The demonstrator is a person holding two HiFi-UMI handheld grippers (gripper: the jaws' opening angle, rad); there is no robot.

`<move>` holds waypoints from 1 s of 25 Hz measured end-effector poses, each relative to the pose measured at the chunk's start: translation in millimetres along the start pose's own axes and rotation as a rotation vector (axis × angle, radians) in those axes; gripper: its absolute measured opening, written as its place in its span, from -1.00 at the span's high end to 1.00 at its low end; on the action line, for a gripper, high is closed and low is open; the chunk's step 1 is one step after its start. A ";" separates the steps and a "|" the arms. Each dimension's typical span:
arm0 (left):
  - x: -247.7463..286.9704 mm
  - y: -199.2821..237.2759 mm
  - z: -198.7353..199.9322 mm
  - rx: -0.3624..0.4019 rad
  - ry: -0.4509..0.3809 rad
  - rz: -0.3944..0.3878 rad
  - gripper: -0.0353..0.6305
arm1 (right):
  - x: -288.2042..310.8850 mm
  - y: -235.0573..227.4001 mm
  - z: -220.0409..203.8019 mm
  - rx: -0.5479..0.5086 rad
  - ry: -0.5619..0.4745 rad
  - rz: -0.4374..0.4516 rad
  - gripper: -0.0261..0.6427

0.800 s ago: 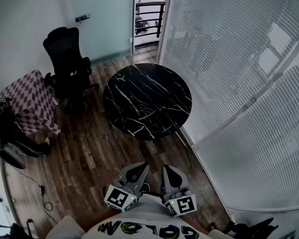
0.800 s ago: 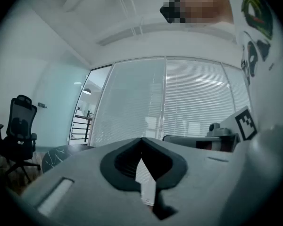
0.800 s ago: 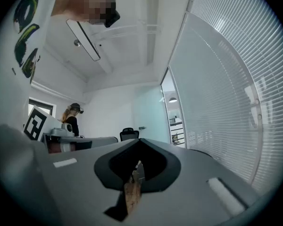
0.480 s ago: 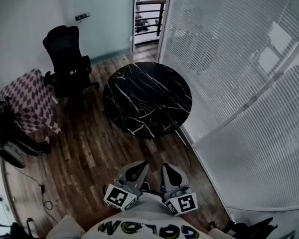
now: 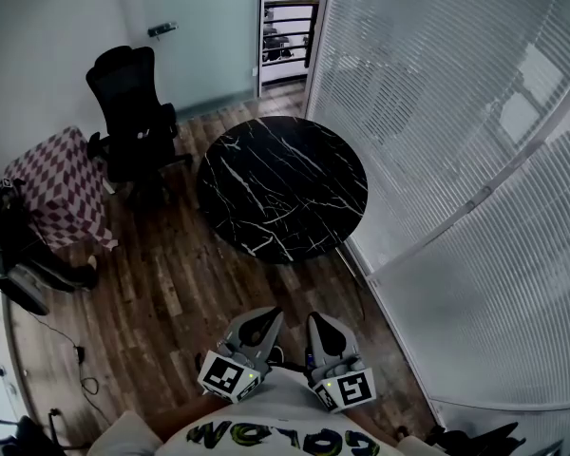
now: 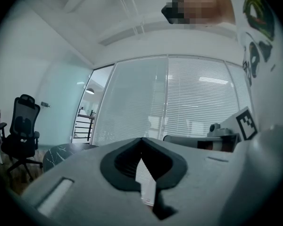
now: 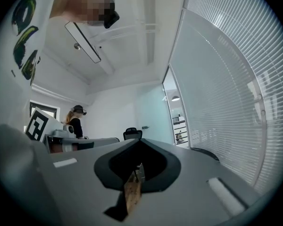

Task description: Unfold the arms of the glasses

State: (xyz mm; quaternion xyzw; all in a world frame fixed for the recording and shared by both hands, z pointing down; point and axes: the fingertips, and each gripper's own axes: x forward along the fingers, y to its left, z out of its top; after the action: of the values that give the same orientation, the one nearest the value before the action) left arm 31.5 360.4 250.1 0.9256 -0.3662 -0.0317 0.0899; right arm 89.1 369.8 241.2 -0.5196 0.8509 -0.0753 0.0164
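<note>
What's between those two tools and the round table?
Only bare wood floor before the marble table, shown in the head view.

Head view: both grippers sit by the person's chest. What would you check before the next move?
1. Left gripper jaws together, nothing between them: ok.
2. Right gripper jaws together, nothing between them: ok.
3. Glasses in sight: not ok, no view shows them.
4. Round black table ahead, apart from both grippers: ok.
5. Office chair left of the table, off the way: ok.
6. Another person in the room, how near: cannot tell.
</note>
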 end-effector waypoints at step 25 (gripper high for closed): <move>48.2 23.8 -8.4 -0.010 0.017 -0.002 0.88 | 32.6 -41.2 -9.7 -0.017 -0.008 -0.003 0.92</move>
State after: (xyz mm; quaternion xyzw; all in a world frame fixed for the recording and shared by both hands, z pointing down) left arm 51.7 311.6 263.2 0.9259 -0.3642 -0.0256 0.0974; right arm 109.4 323.5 258.4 -0.5211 0.8508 -0.0660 0.0151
